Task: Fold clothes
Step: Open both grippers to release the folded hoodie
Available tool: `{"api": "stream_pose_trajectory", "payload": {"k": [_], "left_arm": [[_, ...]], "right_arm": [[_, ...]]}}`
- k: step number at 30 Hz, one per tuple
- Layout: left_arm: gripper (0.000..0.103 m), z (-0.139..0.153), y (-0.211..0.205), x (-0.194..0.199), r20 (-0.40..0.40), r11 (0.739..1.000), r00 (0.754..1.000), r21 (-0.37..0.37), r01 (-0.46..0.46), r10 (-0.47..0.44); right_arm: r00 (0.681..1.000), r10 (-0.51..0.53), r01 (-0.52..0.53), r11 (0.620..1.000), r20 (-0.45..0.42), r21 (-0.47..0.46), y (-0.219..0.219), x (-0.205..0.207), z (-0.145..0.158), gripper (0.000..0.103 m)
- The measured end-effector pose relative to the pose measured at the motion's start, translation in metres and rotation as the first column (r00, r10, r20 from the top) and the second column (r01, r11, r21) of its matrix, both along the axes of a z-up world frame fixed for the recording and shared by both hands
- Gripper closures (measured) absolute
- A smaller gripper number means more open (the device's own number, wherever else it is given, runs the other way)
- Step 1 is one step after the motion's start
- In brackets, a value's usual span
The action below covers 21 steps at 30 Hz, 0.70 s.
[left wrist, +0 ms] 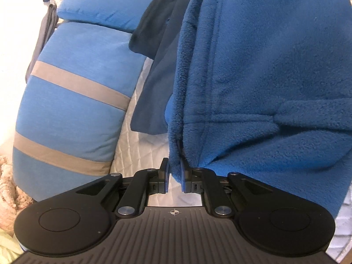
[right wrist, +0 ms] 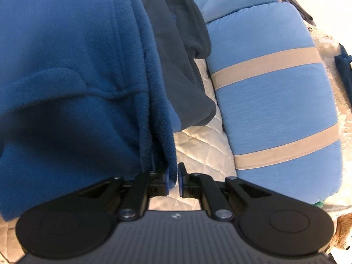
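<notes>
Left wrist view: the left gripper (left wrist: pixel 175 177) was nearly closed, pinching the fleece jacket (left wrist: pixel 264 66) edge at 12 o'clock.

Right wrist view: the right gripper (right wrist: pixel 173 181) was narrowly parted around the jacket's edge at 11 o'clock; whether the pads pressed it could not be told. Lowering onto the quilt (right wrist: pixel 198 140) was judged underway; flat laying was required next.

Blue fleece garment (left wrist: pixel 264 77) with stitched seams, hanging upright over quilted white bedding; near edges pinched at 6 o'clock; dark navy garment (left wrist: pixel 154 88) behind.
</notes>
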State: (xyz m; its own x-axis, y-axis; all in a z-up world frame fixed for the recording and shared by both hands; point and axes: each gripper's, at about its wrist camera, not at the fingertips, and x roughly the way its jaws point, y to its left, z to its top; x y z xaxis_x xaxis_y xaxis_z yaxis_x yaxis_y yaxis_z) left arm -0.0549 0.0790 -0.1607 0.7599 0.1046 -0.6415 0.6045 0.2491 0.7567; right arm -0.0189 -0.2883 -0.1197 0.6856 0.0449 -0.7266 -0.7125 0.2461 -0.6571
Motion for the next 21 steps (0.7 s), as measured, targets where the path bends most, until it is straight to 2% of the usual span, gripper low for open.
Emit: {"api": "stream_pose_trajectory", "payload": {"k": [4,6,8,9,10,11,12,13,14,17,20,21], "left_arm": [[0.088,0.003,-0.001,0.005,0.007,1.0,1.0,-0.017,-0.009,0.009],[0.076,0.007,-0.001,0.008,0.026,0.999,0.999,-0.038,-0.027,0.028],[0.059,0.014,0.0,0.01,0.061,0.996,0.997,-0.074,-0.053,0.058],[0.057,0.019,0.001,0.012,0.072,0.992,0.995,-0.108,-0.064,0.072],[0.054,0.025,0.003,0.014,0.071,0.985,0.993,-0.153,-0.079,0.091],[0.051,0.033,0.006,0.016,0.066,0.973,0.991,-0.208,-0.1,0.116],[0.049,0.043,0.01,0.018,0.061,0.952,0.987,-0.279,-0.126,0.148],[0.048,0.052,0.014,0.02,0.05,0.926,0.983,-0.348,-0.15,0.178],[0.046,0.062,0.02,0.022,0.033,0.888,0.978,-0.425,-0.174,0.207],[0.036,0.087,0.045,0.026,-0.036,0.737,0.961,-0.634,-0.235,0.275],[0.036,0.094,0.07,0.03,-0.137,0.588,0.952,-0.76,-0.278,0.273],[0.036,0.092,0.078,0.029,-0.163,0.551,0.951,-0.784,-0.287,0.264]], "right_arm": [[1.0,-0.01,0.01,1.0,-0.017,0.007,0.001,0.006,-0.003,0.075],[0.999,-0.035,0.035,0.998,-0.009,0.047,0.0,0.008,0.002,0.07],[0.998,-0.069,0.069,0.992,0.0,0.104,-0.002,0.011,0.01,0.055],[0.996,-0.092,0.09,0.986,0.004,0.143,-0.003,0.013,0.016,0.049],[0.993,-0.115,0.112,0.975,0.004,0.191,-0.006,0.016,0.024,0.036],[0.99,-0.14,0.134,0.96,0.007,0.247,-0.009,0.016,0.032,0.024],[0.986,-0.166,0.156,0.938,0.008,0.31,-0.013,0.017,0.042,0.019],[0.982,-0.191,0.177,0.912,0.001,0.37,-0.016,0.021,0.053,0.014],[0.975,-0.22,0.204,0.876,-0.014,0.437,-0.021,0.023,0.064,0.014],[0.959,-0.28,0.26,0.783,-0.053,0.564,-0.031,0.023,0.089,0.006],[0.954,-0.29,0.274,0.731,-0.079,0.626,-0.037,0.015,0.102,0.003],[0.952,-0.293,0.277,0.719,-0.084,0.637,-0.04,0.009,0.105,0.003]]}}
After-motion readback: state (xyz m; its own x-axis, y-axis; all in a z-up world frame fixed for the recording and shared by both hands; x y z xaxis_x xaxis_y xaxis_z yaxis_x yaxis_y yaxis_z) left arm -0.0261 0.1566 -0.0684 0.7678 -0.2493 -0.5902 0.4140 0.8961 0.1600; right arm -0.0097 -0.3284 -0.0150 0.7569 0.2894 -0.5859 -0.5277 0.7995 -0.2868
